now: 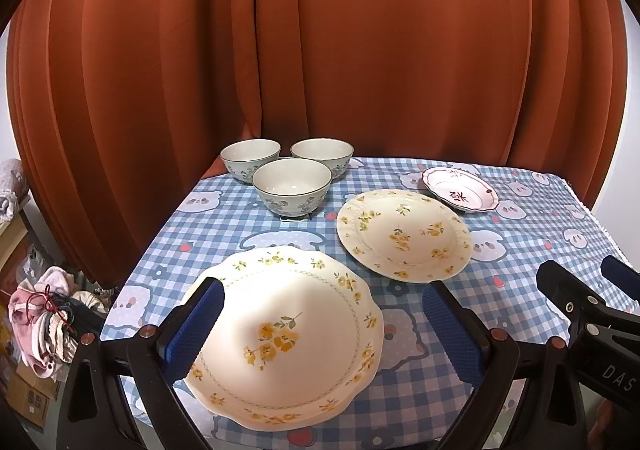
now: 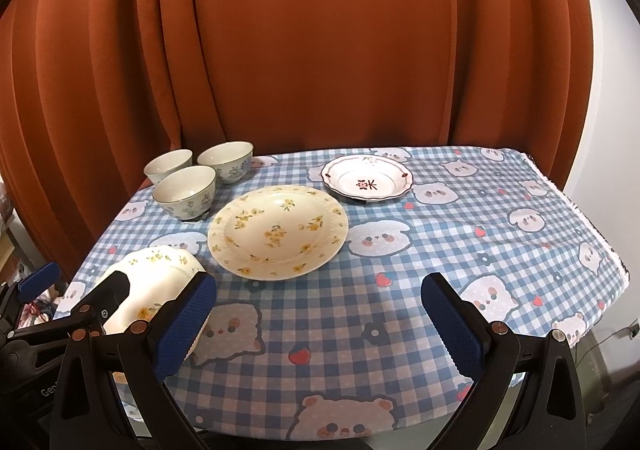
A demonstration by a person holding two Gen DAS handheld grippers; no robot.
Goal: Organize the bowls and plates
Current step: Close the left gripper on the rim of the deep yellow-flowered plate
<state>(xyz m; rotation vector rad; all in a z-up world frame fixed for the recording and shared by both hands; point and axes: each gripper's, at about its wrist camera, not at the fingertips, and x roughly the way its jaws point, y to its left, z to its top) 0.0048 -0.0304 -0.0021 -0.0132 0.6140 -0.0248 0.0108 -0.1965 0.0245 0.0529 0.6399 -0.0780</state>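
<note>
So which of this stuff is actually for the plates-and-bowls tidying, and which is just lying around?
Part of the job:
three bowls
scalloped plate
round yellow-flower plate
small red-rimmed dish

Just lying about:
checked tablecloth
rust curtain
heap of clothes beside the table

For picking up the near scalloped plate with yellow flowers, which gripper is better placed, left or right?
Left. The left gripper is open with the scalloped plate between its fingers. The right gripper is open over bare tablecloth, beside that plate.

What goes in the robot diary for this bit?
left gripper open over scalloped plate | right gripper open, empty | three bowls unstacked
</note>
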